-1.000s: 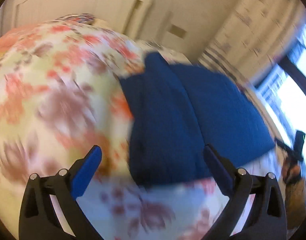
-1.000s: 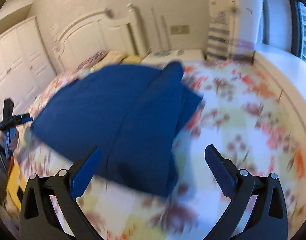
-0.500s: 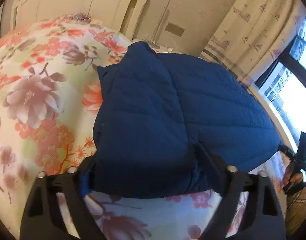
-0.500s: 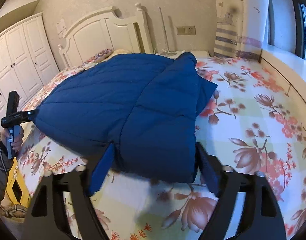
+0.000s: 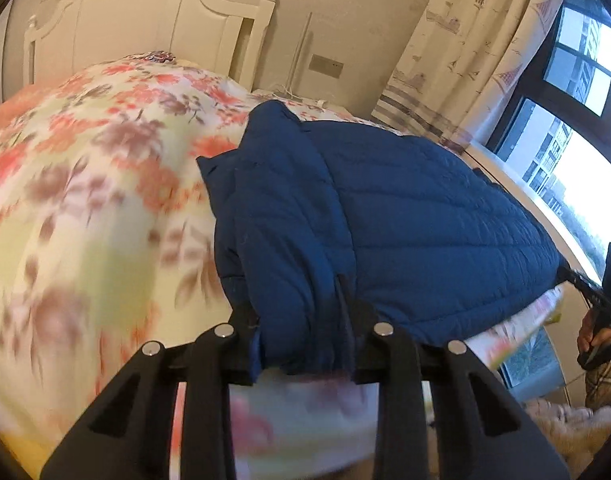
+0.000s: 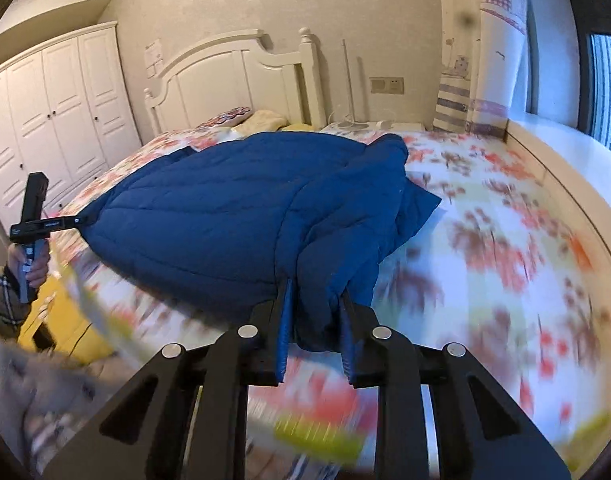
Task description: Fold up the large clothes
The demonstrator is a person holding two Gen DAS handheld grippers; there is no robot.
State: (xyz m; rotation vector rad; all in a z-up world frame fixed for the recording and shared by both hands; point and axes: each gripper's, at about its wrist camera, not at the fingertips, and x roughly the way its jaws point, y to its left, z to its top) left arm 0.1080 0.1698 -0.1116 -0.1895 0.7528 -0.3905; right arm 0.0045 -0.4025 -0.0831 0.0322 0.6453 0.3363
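A large blue quilted jacket (image 5: 405, 216) lies spread on a floral bedspread (image 5: 85, 200), with sleeves folded in over its body. My left gripper (image 5: 301, 344) is shut on the jacket's near hem at one corner and lifts it slightly. My right gripper (image 6: 315, 336) is shut on the other near corner of the jacket (image 6: 225, 216). Each gripper also shows in the other's view, clamped at the far corner: the right one (image 5: 569, 276) and the left one (image 6: 75, 221).
The bed has a white headboard (image 6: 233, 76) and pillows (image 6: 265, 118) at the far end. A white wardrobe (image 6: 45, 112) stands on one side, a window sill (image 6: 565, 152) and curtain (image 6: 485, 60) on the other. A yellow object (image 6: 57, 320) sits by the bed's edge.
Both grippers came down open onto the jacket's near hem, then shut on its two corners. The hem now rises off the bedspread, and the view is blurred by motion.
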